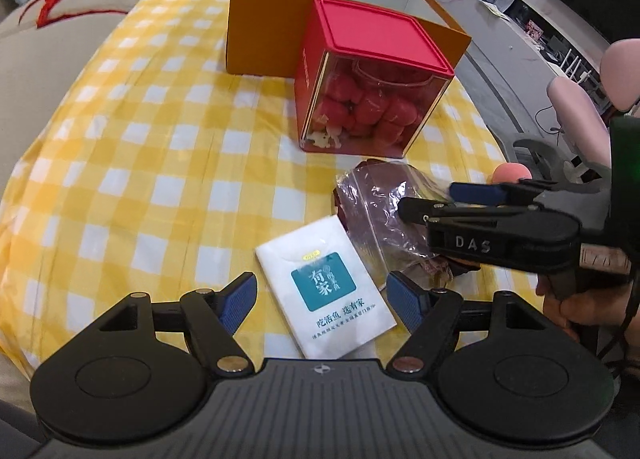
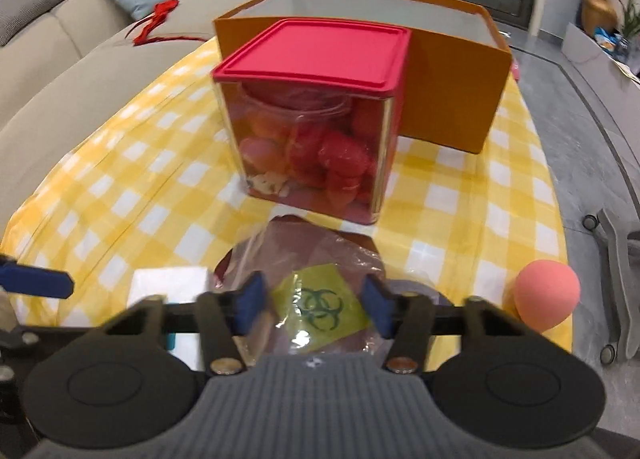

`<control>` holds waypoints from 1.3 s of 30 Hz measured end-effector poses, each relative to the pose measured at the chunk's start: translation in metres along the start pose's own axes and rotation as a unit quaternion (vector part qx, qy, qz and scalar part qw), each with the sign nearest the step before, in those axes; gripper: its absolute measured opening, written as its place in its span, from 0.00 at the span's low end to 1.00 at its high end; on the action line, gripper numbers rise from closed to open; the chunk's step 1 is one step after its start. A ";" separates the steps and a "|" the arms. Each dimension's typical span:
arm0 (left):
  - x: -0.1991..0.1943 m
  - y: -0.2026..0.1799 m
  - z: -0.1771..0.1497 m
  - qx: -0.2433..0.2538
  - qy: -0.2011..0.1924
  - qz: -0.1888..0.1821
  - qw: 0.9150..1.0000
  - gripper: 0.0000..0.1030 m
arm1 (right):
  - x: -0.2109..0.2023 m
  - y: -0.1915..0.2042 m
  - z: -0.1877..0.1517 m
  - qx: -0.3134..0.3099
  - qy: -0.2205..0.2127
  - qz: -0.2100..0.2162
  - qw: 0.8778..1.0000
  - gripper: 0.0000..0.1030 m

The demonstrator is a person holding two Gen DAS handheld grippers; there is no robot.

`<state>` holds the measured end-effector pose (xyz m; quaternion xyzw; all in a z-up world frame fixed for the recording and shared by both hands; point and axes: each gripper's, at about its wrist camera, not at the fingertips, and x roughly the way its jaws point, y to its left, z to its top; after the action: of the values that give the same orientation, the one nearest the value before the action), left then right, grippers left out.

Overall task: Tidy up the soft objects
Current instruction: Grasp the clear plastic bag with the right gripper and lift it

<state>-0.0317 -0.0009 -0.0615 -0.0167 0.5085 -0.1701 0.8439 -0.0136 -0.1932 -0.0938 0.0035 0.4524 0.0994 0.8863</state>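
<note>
Starting at the left, the left gripper [image 1: 322, 299] hangs with its jaws spread wide and nothing pinched; the white tissue packet [image 1: 326, 293] lies flat on the yellow checked cloth [image 1: 120, 163] right between the blue fingers, its long axis running from about eleven o'clock to five o'clock, so this claw is the nearer one for it and would need a slight roll to square up, I'd judge; just to the packet's two o'clock sits the clear plastic bag [image 1: 380, 215] with something dark red inside; the right gripper [image 2: 314, 307] is over that bag, jaws partly drawn in with the bag's yellow biohazard label [image 2: 322, 307] between the pads, though whether they press the plastic I cannot tell from here; at three o'clock from the bag, near the cloth's edge, a pink sponge egg [image 2: 546, 299] stands apart, nearest the right hand

Further back, at twelve o'clock from the bag, the clear tub with a red lid [image 2: 312, 55] is shut and packed with red and pink soft pieces; behind it the open orange box [image 2: 452, 99] shows only pale inner walls, its floor hidden
</note>
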 end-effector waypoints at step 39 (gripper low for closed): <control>0.057 0.003 0.005 -0.079 0.116 -0.033 0.990 0.89 | -0.038 -0.045 0.011 0.070 -0.007 0.087 0.994 0.50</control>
<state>-0.0022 -0.0162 -0.1088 -0.0803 0.6137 -0.1580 0.7694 -0.0183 -0.2427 -0.0610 0.1053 0.4500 0.1445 0.8750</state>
